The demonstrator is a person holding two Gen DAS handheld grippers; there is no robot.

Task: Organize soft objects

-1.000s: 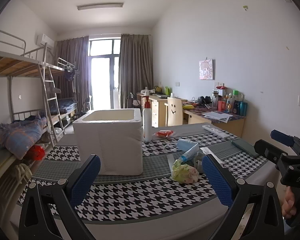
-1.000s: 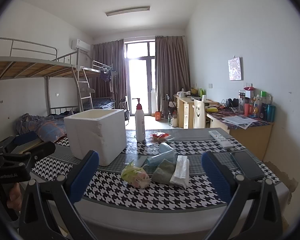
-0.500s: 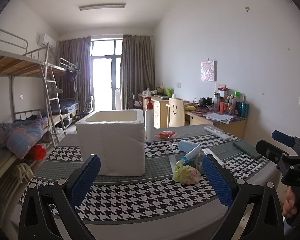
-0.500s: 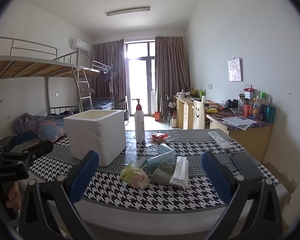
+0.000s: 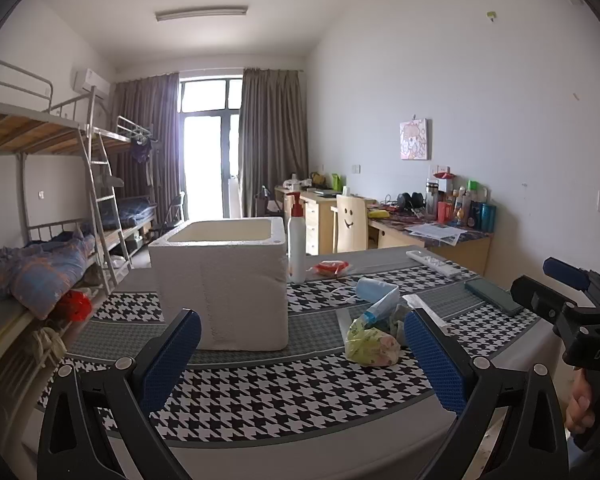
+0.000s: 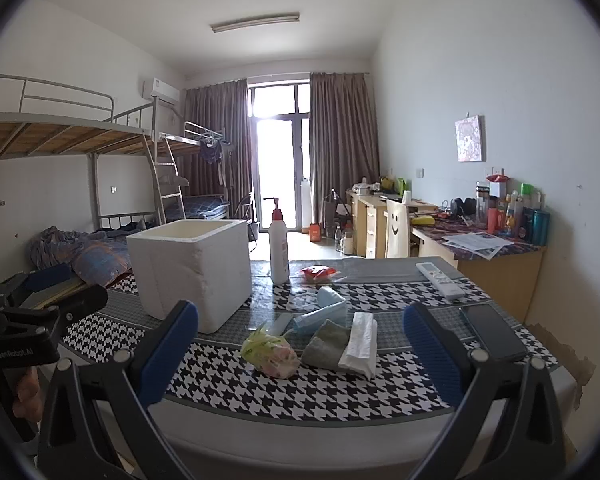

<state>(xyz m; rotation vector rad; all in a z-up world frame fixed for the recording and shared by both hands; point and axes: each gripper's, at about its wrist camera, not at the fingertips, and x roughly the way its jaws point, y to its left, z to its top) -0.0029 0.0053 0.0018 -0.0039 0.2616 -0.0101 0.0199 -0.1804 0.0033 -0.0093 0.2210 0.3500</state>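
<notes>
Soft objects (image 6: 320, 338) lie clustered mid-table on the houndstooth cloth (image 6: 300, 392), just right of the white foam box (image 6: 190, 270). I hold my right gripper (image 6: 300, 350) level before them, fingers spread wide and empty; my left gripper (image 5: 300, 354), likewise agape, hovers level beside it, facing the box.

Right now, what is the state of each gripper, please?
Left gripper: open, holding nothing.
Right gripper: open, holding nothing.
</notes>
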